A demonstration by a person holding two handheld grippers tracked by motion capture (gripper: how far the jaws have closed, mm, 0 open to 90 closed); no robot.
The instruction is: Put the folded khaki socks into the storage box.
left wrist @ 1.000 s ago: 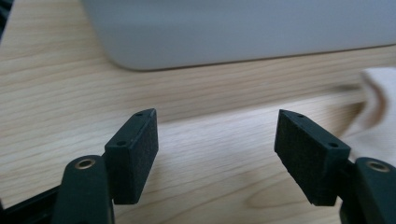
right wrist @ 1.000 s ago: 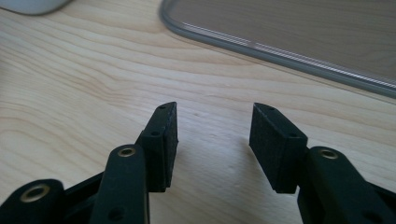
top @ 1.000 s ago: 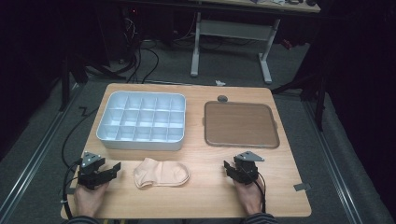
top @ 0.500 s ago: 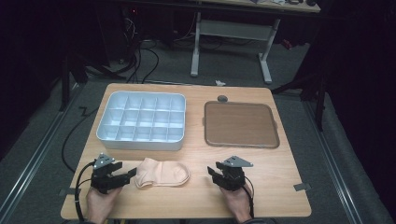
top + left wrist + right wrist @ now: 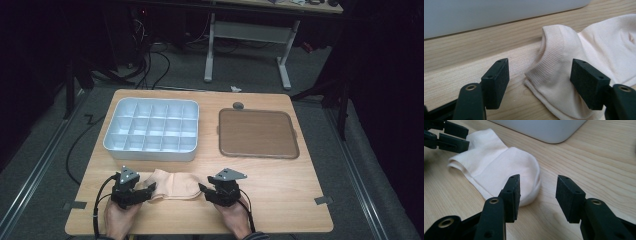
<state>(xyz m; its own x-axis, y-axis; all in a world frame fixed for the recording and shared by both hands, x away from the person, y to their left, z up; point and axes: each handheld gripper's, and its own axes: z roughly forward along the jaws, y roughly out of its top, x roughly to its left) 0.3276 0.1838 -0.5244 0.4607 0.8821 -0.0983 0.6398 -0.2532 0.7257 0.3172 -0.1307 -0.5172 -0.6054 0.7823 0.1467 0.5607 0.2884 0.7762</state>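
Observation:
A cream ankle sock (image 5: 175, 184) lies flat near the table's front edge. My left gripper (image 5: 149, 189) is at its left end and open; in the left gripper view (image 5: 540, 82) the ribbed cuff of the sock (image 5: 564, 50) lies between the two jaws, untouched by the pads. My right gripper (image 5: 202, 189) is at the sock's right end and open, its jaws having just opened a little. In the right gripper view (image 5: 537, 195) the rounded toe of the sock (image 5: 499, 165) reaches just past one jaw, with bare wood across the rest of the gap. The left gripper (image 5: 451, 137) shows beyond it.
A pale blue tray (image 5: 150, 152) with several compartments stands behind the sock at the left. A flat brown tray (image 5: 257, 132) lies at the back right, with a small dark round piece (image 5: 238, 105) behind it. Both hands rest at the wooden table's (image 5: 300, 200) front edge.
Both hands have slid inward along the front of the table. The grippers have come from a sock's length away to the sock's two ends. The sock itself has not moved.

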